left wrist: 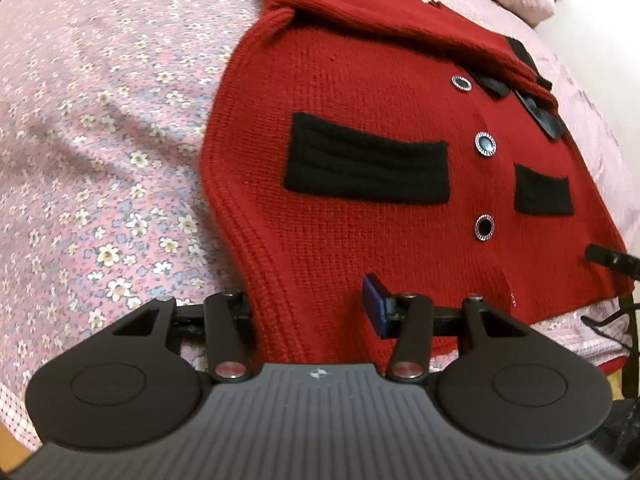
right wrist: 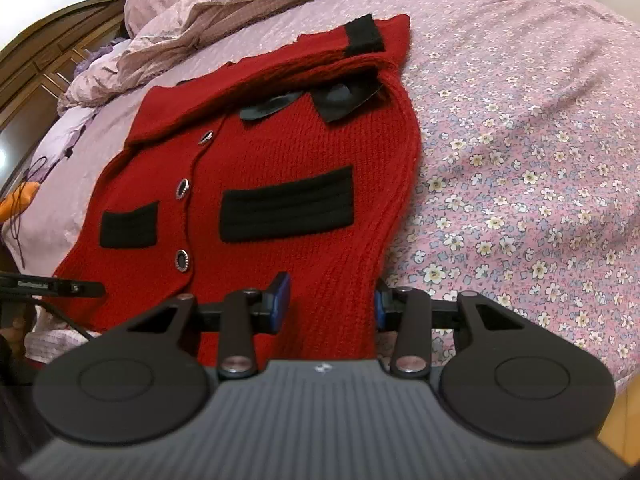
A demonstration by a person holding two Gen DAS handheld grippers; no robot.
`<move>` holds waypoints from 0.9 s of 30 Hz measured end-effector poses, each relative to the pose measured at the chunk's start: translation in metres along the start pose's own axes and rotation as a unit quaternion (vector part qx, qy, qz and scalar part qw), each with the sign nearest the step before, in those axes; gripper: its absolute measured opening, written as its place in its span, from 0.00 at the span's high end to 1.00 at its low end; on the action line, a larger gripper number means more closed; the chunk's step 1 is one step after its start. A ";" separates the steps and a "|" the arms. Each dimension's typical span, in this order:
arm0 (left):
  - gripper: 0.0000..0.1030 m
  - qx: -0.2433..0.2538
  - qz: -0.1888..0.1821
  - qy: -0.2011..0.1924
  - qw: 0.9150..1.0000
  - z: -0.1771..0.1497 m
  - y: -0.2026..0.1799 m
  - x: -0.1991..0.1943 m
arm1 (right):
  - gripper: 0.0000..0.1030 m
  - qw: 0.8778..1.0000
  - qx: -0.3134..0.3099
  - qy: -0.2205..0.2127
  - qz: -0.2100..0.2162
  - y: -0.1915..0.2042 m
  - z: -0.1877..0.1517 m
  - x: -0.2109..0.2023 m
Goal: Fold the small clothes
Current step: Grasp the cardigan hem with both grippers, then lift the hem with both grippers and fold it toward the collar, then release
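We see a small red knit cardigan lying flat on a pink floral bedsheet, front side up, with two black pocket bands, three dark round buttons down the middle and a sleeve with a black cuff folded across its top near the collar. Both of our grippers point steeply down at its near hem. The left gripper straddles the hem's left corner: the red knit fills the gap between its jaws, its blue pad lies on the fabric, and the other finger is hidden at the sweater's edge, so we cannot tell whether it has yet pinched the cloth. The right gripper straddles the hem's right corner, with knit between its two blue fingertips, which sit against the fabric on either side; a firm clamp is not clear. A rumpled pink quilt lies beyond the cardigan, by a dark wooden headboard.
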State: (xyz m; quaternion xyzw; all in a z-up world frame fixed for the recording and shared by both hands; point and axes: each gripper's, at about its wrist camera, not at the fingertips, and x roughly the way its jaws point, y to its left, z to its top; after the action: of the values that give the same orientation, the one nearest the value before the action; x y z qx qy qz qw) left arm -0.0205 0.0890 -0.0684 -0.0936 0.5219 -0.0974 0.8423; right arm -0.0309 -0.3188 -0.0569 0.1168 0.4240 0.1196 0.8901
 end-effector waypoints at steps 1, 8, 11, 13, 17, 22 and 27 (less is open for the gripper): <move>0.47 0.001 0.000 -0.001 1.000 0.000 0.000 0.001 | 0.61 1.000 -0.001 0.001 0.001 0.000 0.000 0.000; 0.72 0.003 0.016 -0.002 1.000 -0.002 -0.001 0.001 | 0.87 1.000 0.024 0.001 0.005 -0.010 0.001 0.000; 0.86 -0.013 0.010 -0.002 1.000 0.000 0.005 -0.002 | 0.88 0.999 0.039 -0.010 0.019 -0.014 0.003 -0.003; 0.89 -0.025 -0.003 -0.007 1.000 0.004 0.009 -0.006 | 0.89 0.997 0.059 -0.022 0.037 -0.018 0.007 -0.007; 0.90 -0.052 -0.046 -0.031 0.997 0.019 0.014 -0.020 | 0.89 0.994 0.076 -0.041 0.066 -0.020 0.019 -0.011; 0.90 -0.081 -0.085 -0.069 0.991 0.044 0.015 -0.040 | 0.89 0.989 0.087 -0.070 0.095 -0.014 0.040 -0.015; 0.90 -0.099 -0.105 -0.111 0.983 0.068 0.015 -0.062 | 0.89 0.982 0.108 -0.106 0.116 -0.014 0.061 -0.021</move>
State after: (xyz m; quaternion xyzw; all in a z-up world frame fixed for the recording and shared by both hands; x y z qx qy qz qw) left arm 0.0148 0.1233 0.0107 -0.2414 0.4194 -0.1220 0.8665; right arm 0.0054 -0.3446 -0.0089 0.2723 0.3210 0.1625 0.8924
